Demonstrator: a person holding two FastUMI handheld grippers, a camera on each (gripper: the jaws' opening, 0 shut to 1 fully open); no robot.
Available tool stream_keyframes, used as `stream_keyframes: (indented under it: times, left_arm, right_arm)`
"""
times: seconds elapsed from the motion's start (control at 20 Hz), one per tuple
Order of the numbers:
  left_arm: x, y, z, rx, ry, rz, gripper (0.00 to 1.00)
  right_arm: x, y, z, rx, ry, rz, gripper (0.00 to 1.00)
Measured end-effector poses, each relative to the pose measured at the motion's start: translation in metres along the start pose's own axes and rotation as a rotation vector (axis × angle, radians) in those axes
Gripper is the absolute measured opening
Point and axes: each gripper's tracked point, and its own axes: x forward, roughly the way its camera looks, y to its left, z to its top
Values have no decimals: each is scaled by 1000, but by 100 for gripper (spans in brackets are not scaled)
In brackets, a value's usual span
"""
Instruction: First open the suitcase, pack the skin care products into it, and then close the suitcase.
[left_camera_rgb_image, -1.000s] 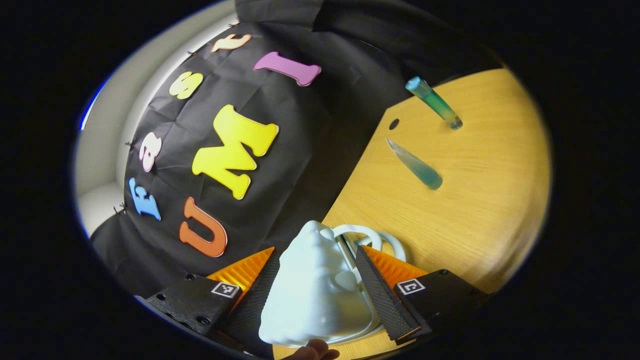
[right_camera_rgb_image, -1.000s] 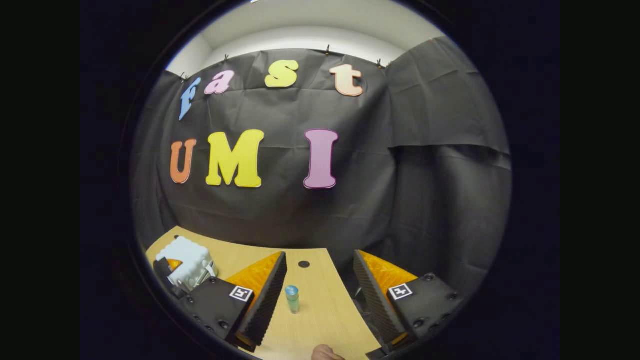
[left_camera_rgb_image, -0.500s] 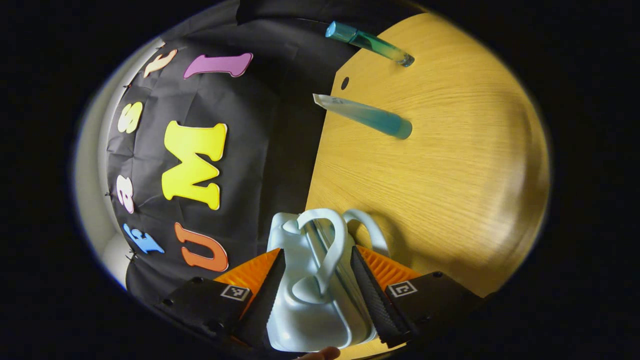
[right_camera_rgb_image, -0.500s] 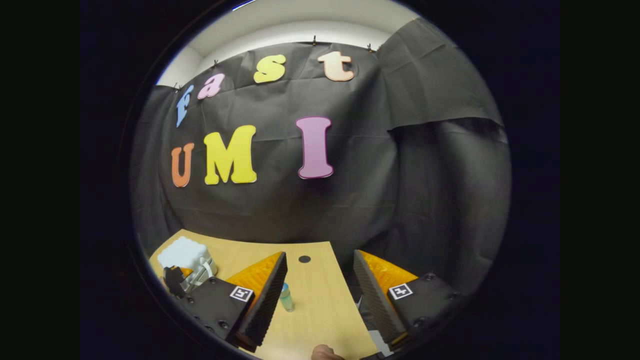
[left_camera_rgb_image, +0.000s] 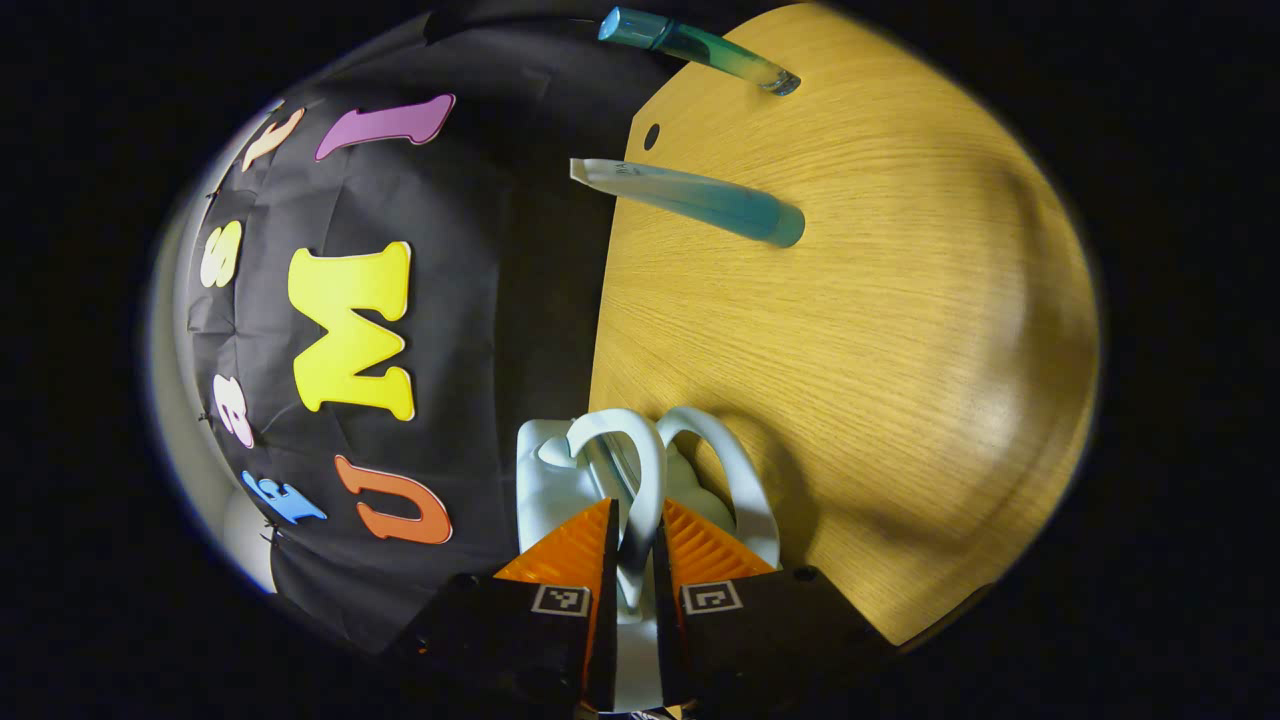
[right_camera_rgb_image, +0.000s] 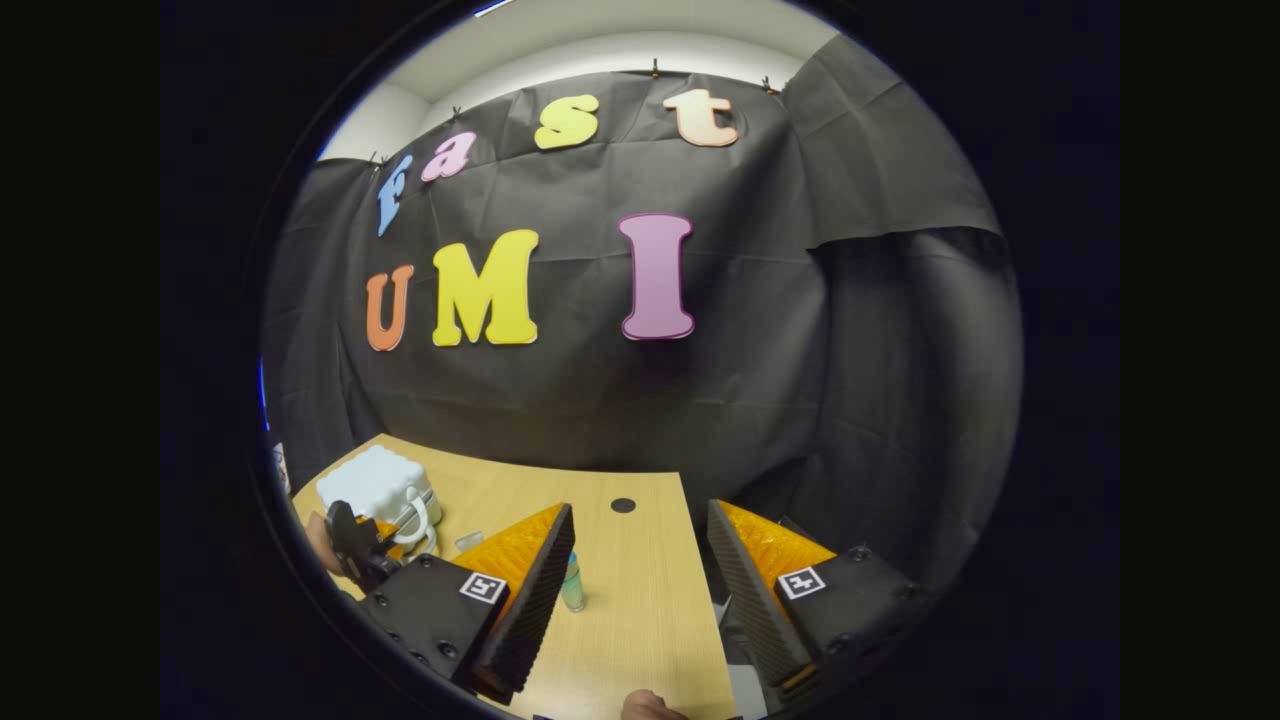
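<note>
A small white suitcase (left_camera_rgb_image: 545, 480) stands closed on the wooden table (left_camera_rgb_image: 850, 350) at its edge by the black cloth. Two looped handles face me. My left gripper (left_camera_rgb_image: 637, 510) is shut on the nearer handle (left_camera_rgb_image: 640, 470); the other loop (left_camera_rgb_image: 735, 480) hangs free beside it. A teal tube (left_camera_rgb_image: 700, 200) lies farther along the table, and a teal bottle (left_camera_rgb_image: 690, 45) stands beyond it. My right gripper (right_camera_rgb_image: 640, 506) hovers open and holds nothing. In the right gripper view the bottle (right_camera_rgb_image: 572, 583) sits by its left finger, with the suitcase (right_camera_rgb_image: 375, 485) and left gripper (right_camera_rgb_image: 355, 540) at far left.
A round cable hole (left_camera_rgb_image: 652, 136) is near the table's back edge, close to the tube's flat end. The black cloth wall runs right behind the table (right_camera_rgb_image: 630, 620). A fingertip (right_camera_rgb_image: 650, 707) shows at the bottom of the right gripper view.
My left gripper's fingers have come together from wide apart around the case onto one handle loop, and its view has rolled further. The right gripper has shifted only slightly.
</note>
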Motion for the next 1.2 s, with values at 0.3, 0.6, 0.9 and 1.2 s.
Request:
stream_keyframes:
  times: [0.3, 0.6, 0.9, 1.2]
  left_arm:
    - [-5, 17, 1, -156, -54, -61, 7]
    - [-26, 77, -12, -444, -160, -90, 4]
    - [-41, 159, -56, -706, -260, -110, 3]
    - [-45, 220, -134, -925, -333, -93, 3]
  right_arm:
    - [-3, 31, 1, -15, 5, -24, 80]
    - [-1, 82, 23, -30, -31, -83, 80]
    - [7, 158, 46, -20, -63, -128, 80]
    - [7, 240, 63, -3, -98, -140, 80]
